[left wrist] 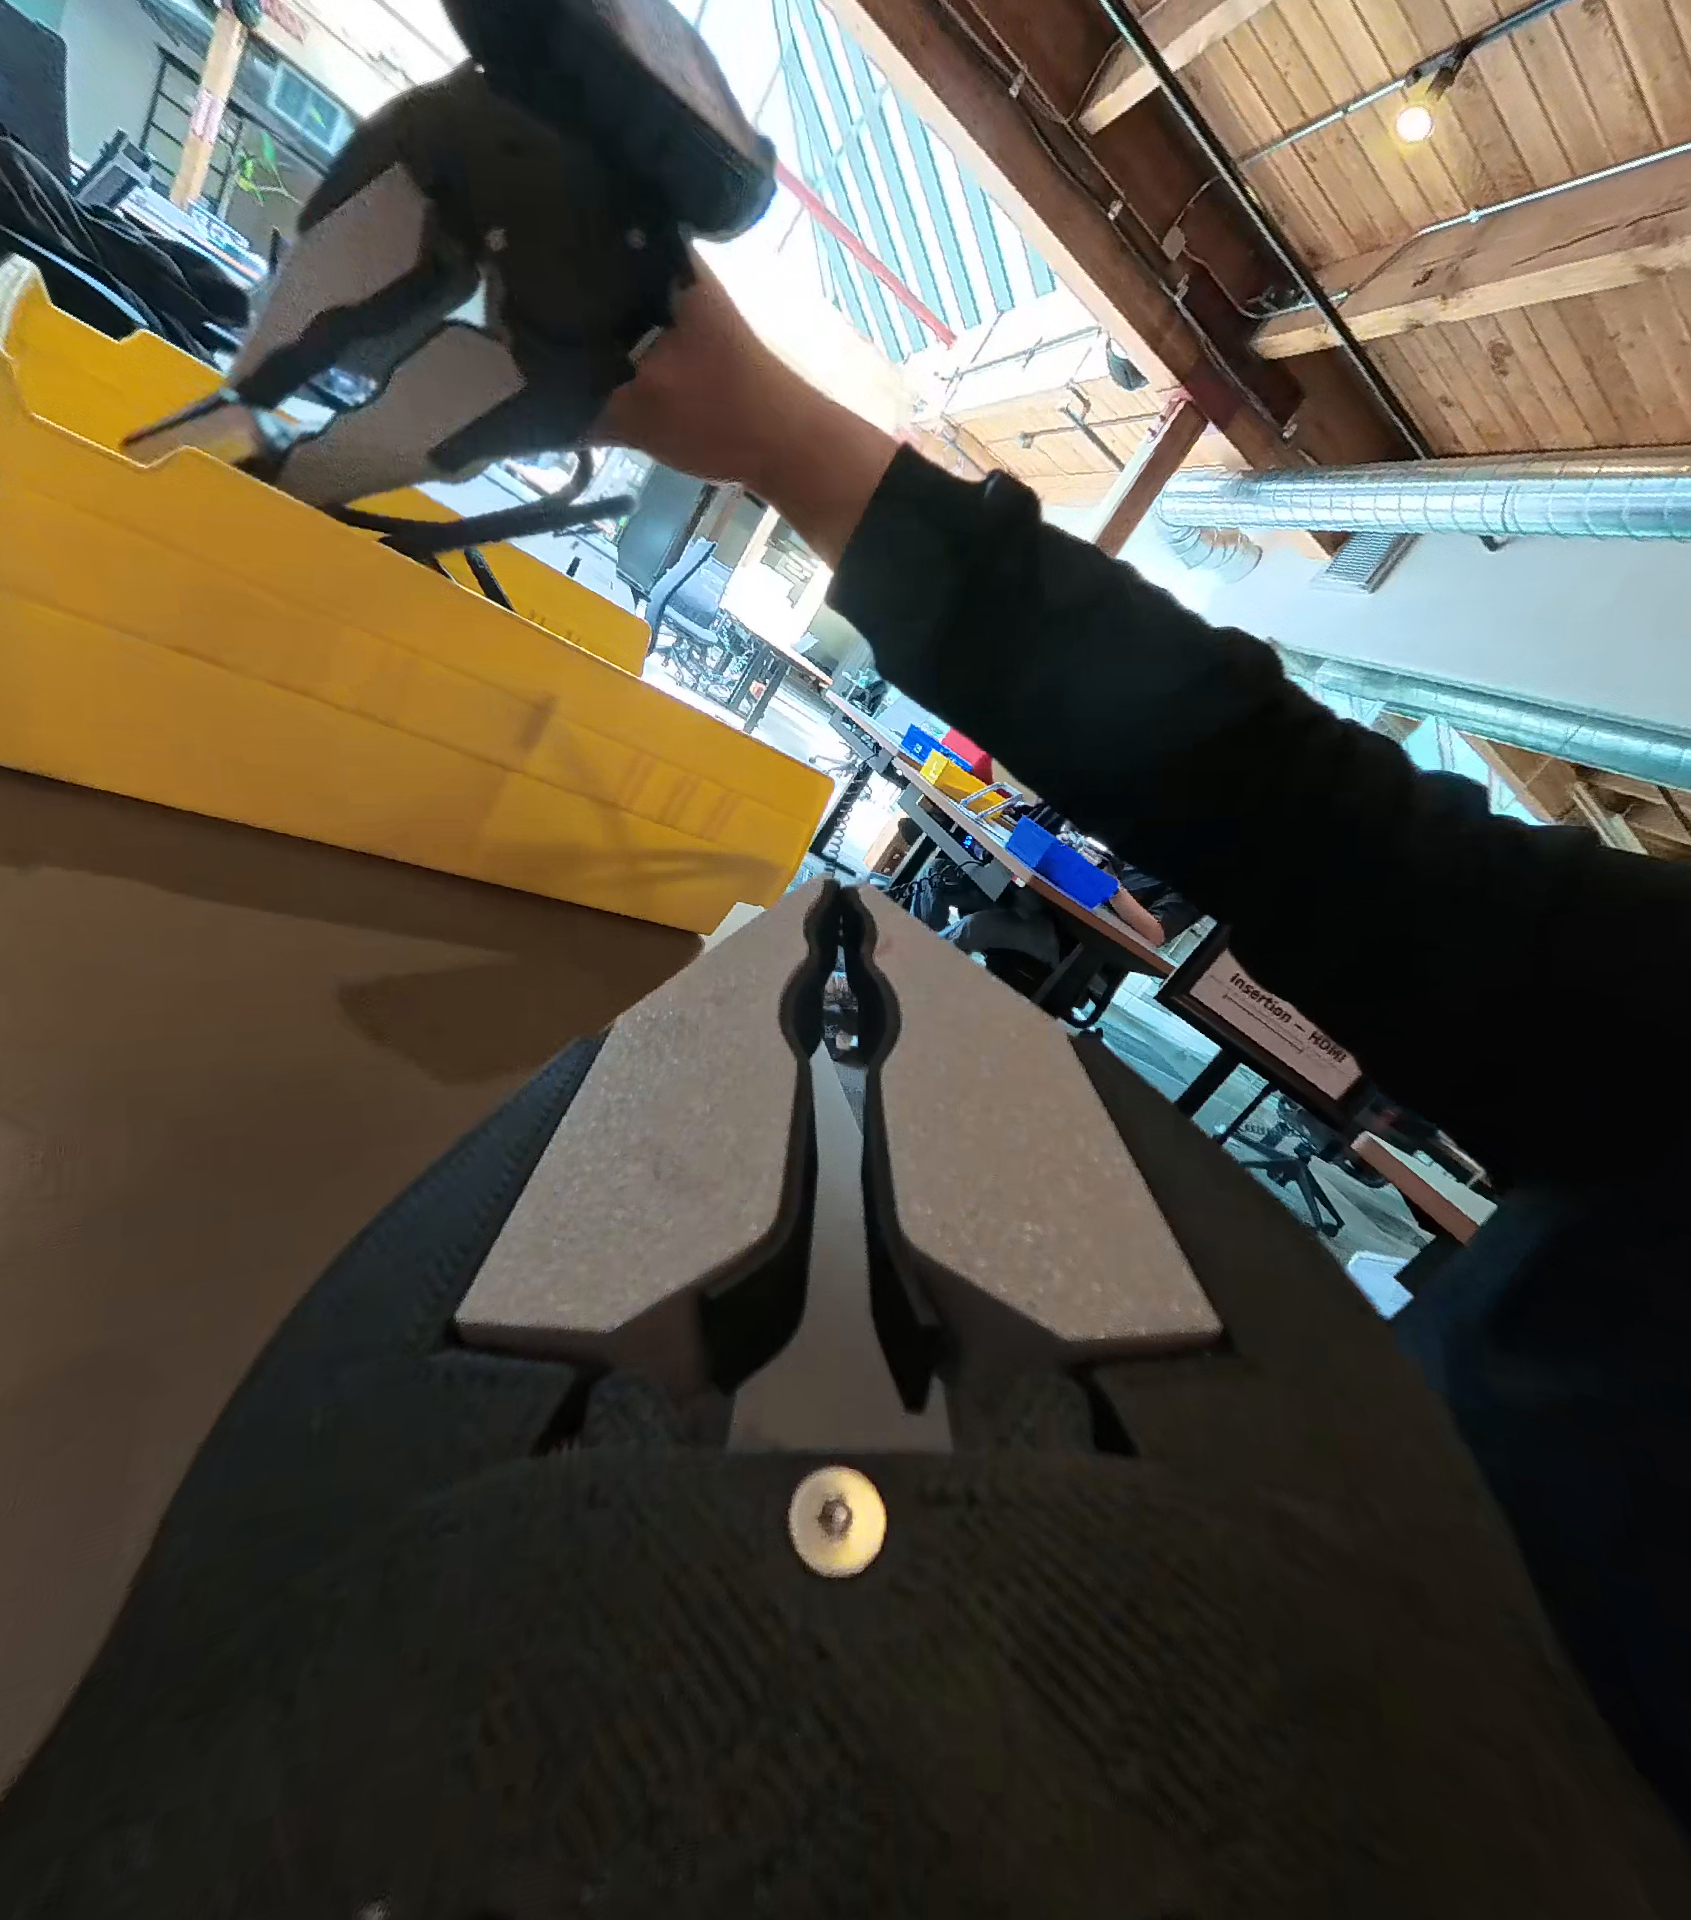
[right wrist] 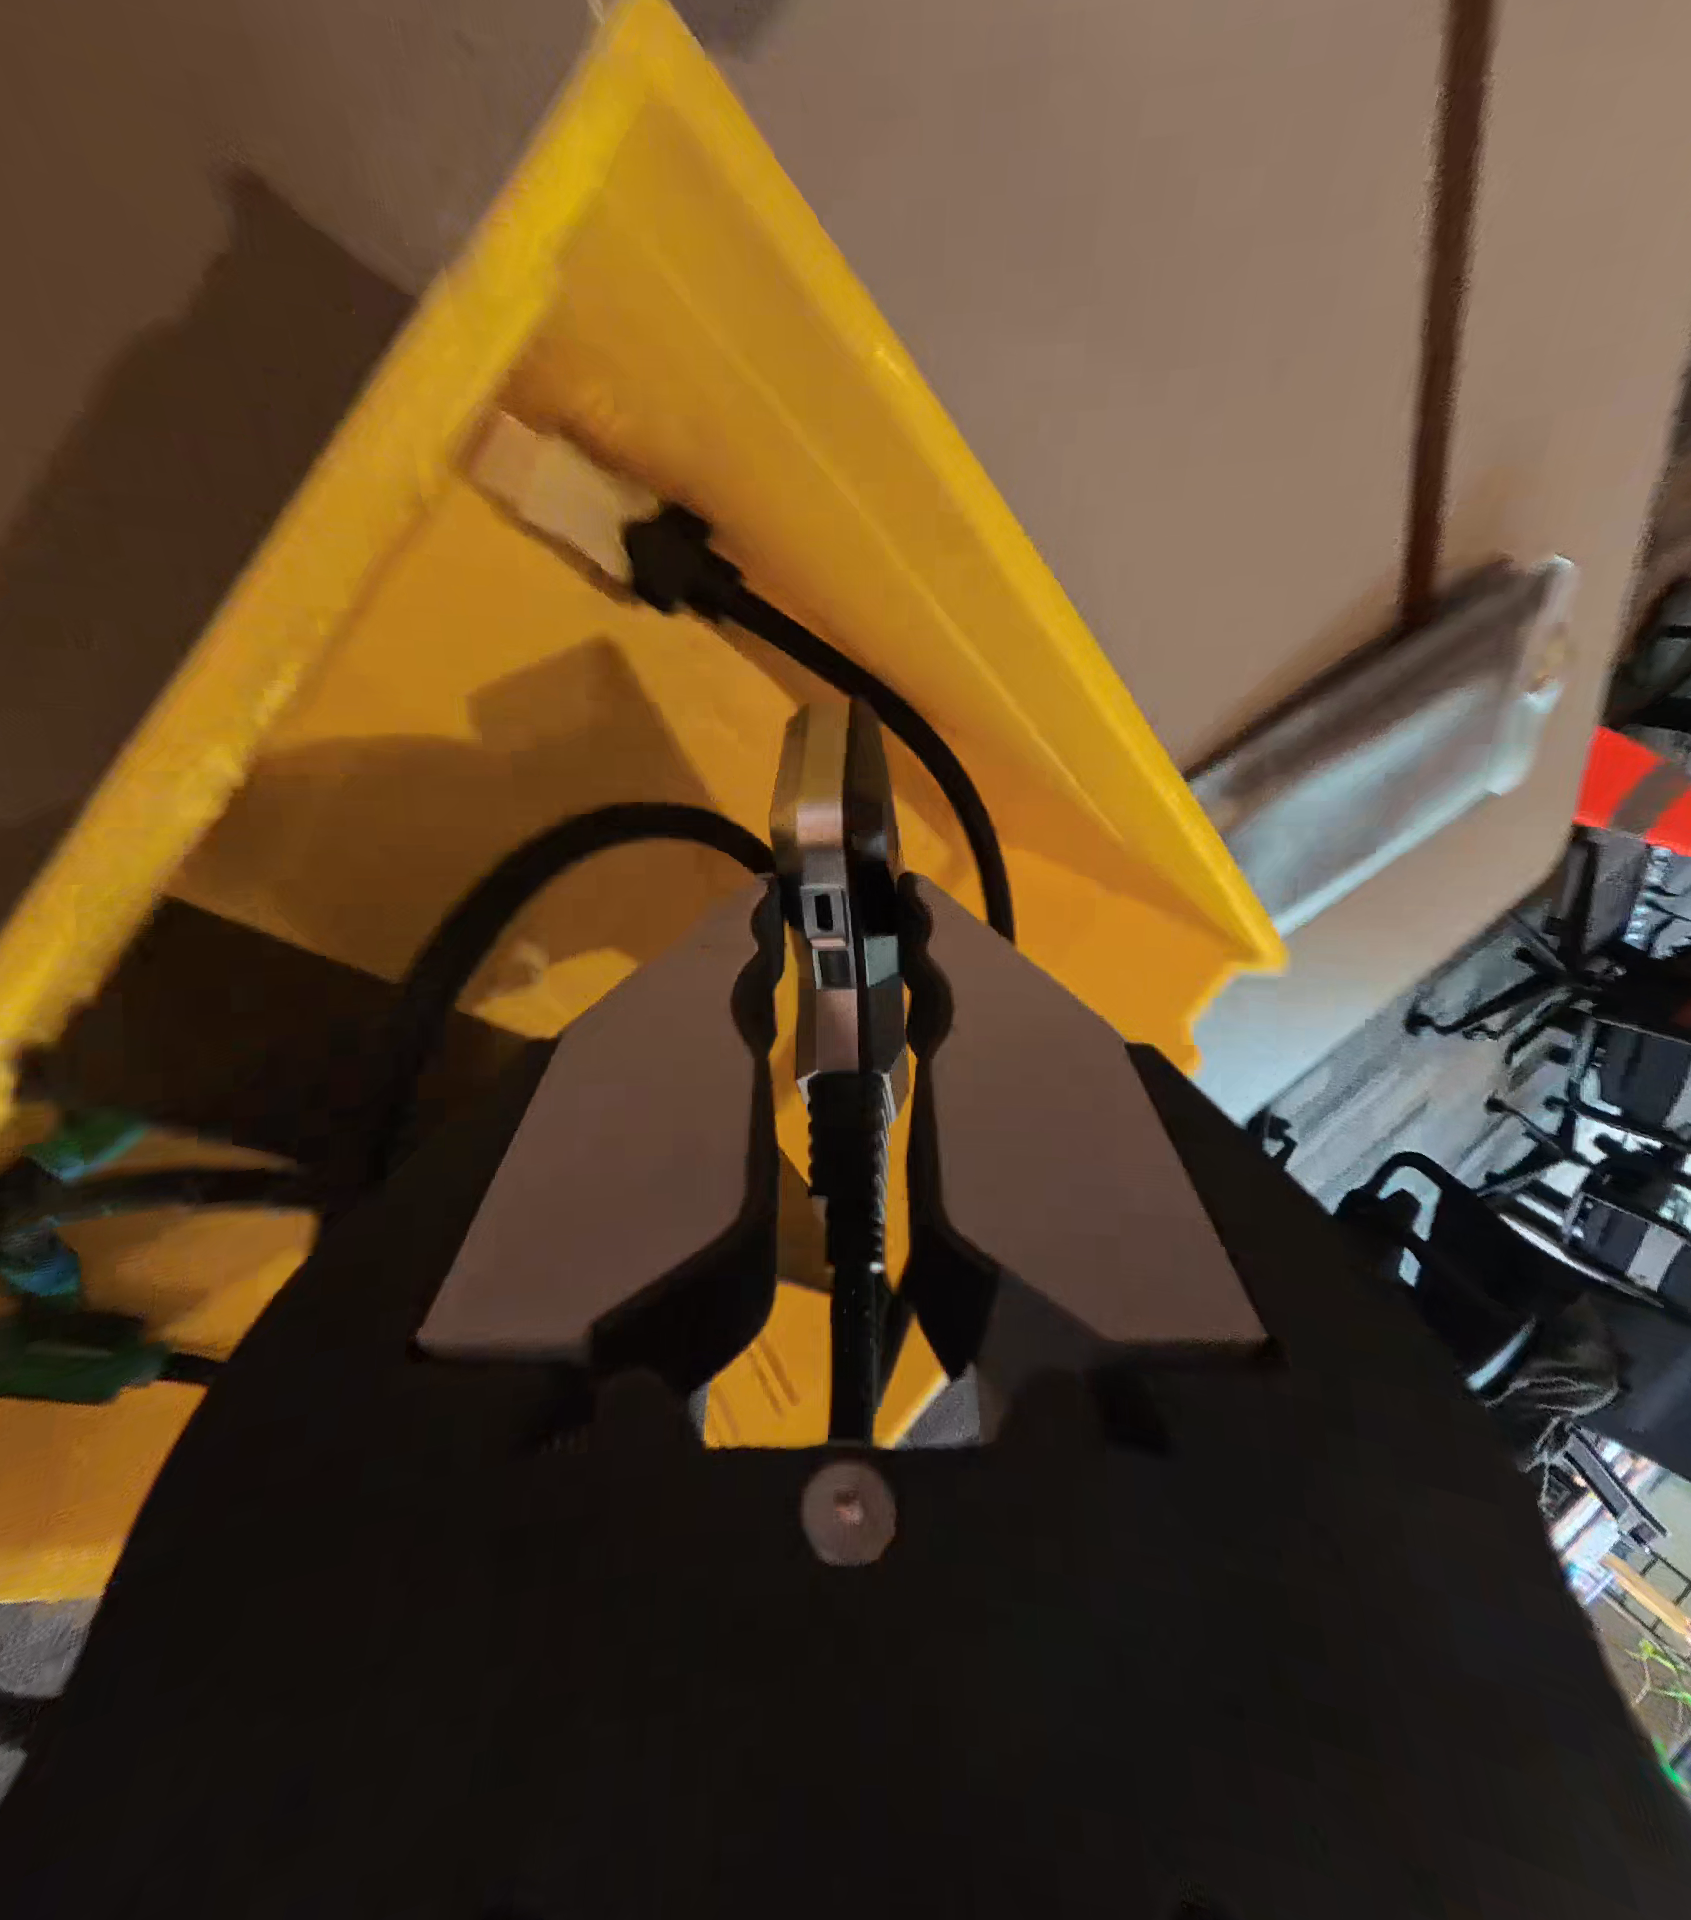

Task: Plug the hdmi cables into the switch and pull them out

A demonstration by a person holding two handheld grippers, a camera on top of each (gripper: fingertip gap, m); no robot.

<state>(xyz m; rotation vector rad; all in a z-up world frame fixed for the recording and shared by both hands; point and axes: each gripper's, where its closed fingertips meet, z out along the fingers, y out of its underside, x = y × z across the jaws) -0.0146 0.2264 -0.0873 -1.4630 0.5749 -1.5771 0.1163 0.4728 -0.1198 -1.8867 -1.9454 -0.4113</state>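
My right gripper (right wrist: pixel 836 909) is shut on the HDMI switch (right wrist: pixel 815 800), a thin silver and black box held edge-on over the yellow bin (right wrist: pixel 716 312). A black braided cable (right wrist: pixel 851 1195) runs from the switch back between my fingers. A second black cable ends in a plug (right wrist: pixel 669 556) that lies by a pale patch on the bin wall. In the left wrist view, the right gripper (left wrist: pixel 197 421) hangs over the bin (left wrist: pixel 301 675) with the switch in its tips. My left gripper (left wrist: pixel 836 920) is shut and empty, low over the brown table (left wrist: pixel 145 1143), short of the bin.
Green-ended cables (right wrist: pixel 62 1351) lie in the bin's near left corner. A person's black sleeve (left wrist: pixel 1236 779) crosses the right side. A clear plastic piece (right wrist: pixel 1392 727) lies on the table beyond the bin. Other tables with blue bins (left wrist: pixel 1059 857) and office chairs stand farther off. Some 30 cm of space lies between my two pairs of fingers. The plug (right wrist: pixel 669 556) lies around 8 cm away from my right fingertips.
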